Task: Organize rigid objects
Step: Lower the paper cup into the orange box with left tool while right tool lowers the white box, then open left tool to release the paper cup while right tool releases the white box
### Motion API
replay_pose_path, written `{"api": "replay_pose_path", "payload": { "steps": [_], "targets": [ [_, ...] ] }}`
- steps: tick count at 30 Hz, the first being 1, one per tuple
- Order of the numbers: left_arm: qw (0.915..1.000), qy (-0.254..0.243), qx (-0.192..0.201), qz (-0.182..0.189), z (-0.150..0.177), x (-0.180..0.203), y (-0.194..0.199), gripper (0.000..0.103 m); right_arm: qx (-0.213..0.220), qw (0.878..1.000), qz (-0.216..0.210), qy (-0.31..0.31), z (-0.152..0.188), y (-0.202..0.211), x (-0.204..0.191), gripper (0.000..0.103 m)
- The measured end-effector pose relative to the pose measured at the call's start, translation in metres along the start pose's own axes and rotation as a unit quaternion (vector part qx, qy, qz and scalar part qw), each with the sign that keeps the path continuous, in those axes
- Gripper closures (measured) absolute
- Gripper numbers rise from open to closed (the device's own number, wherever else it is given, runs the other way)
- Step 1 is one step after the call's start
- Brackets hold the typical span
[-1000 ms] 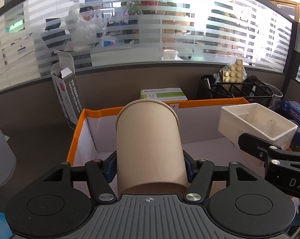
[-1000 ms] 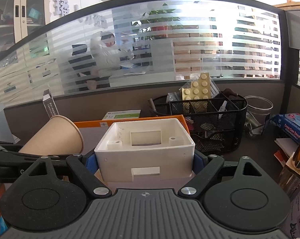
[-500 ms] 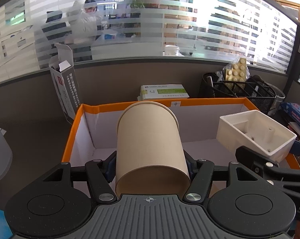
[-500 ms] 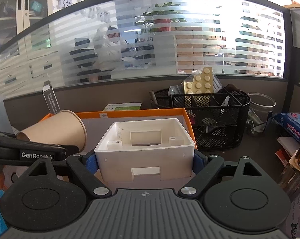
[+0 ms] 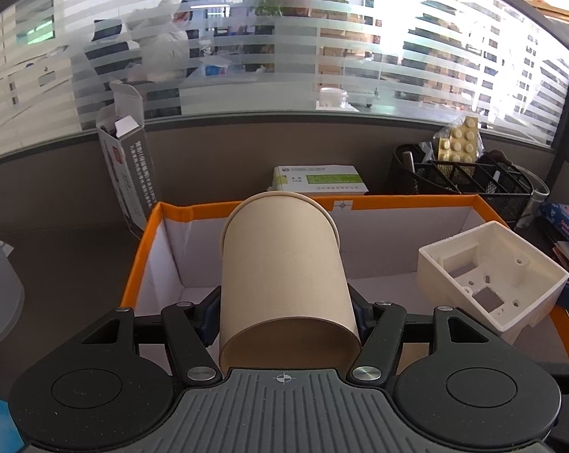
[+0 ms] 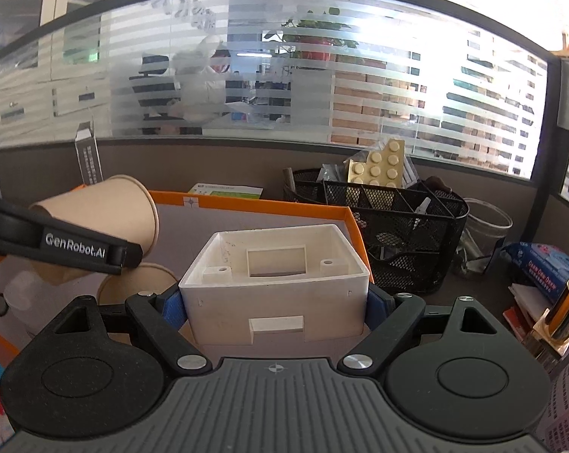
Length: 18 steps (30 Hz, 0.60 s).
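Nearest the left wrist camera, the left hand-held gripper [image 5: 286,315] is clamped on a paper cup [image 5: 284,271], which is held on its side near the base with the mouth pointing away, over the orange-rimmed box [image 5: 409,201]. The cup is judged light, thin-walled and easily crushed; only light pressure is advised, applied low near the stiffer base, as is seen here. In the right wrist view, the right hand-held gripper [image 6: 275,307] is clamped on a white plastic housing [image 6: 275,283] across its two side walls, open face up, above the right part of the same box. The housing is judged rigid, light and smooth-sided, so a firm grip on the flat walls is tolerated. A second paper cup [image 6: 141,283] is seen inside the box below. Beyond the box, a green-and-white carton [image 5: 320,179] and a black mesh organiser [image 6: 397,222] stand on the table [image 5: 57,249].
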<state>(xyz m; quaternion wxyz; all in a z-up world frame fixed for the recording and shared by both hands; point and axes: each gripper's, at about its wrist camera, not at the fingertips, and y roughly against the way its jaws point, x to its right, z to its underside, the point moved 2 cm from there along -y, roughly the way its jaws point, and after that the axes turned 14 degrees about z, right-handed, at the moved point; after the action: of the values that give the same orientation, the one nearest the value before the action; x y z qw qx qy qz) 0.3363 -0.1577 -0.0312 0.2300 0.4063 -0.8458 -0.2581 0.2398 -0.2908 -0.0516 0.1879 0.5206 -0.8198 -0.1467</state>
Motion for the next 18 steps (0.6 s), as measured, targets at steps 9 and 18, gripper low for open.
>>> {"api": "replay_pose_path", "payload": {
  "steps": [9,18],
  "targets": [
    [1.0000,0.003,-0.002,-0.007,0.000,-0.007,0.000,0.041,-0.009,1.000,-0.024,0.013,0.002,-0.003,-0.007,0.018],
    [0.9998,-0.003,-0.019,-0.009,0.002,-0.005,-0.006,0.041,-0.022,0.999,-0.027,0.026,0.005,-0.006,-0.013,0.018]
  ]
}}
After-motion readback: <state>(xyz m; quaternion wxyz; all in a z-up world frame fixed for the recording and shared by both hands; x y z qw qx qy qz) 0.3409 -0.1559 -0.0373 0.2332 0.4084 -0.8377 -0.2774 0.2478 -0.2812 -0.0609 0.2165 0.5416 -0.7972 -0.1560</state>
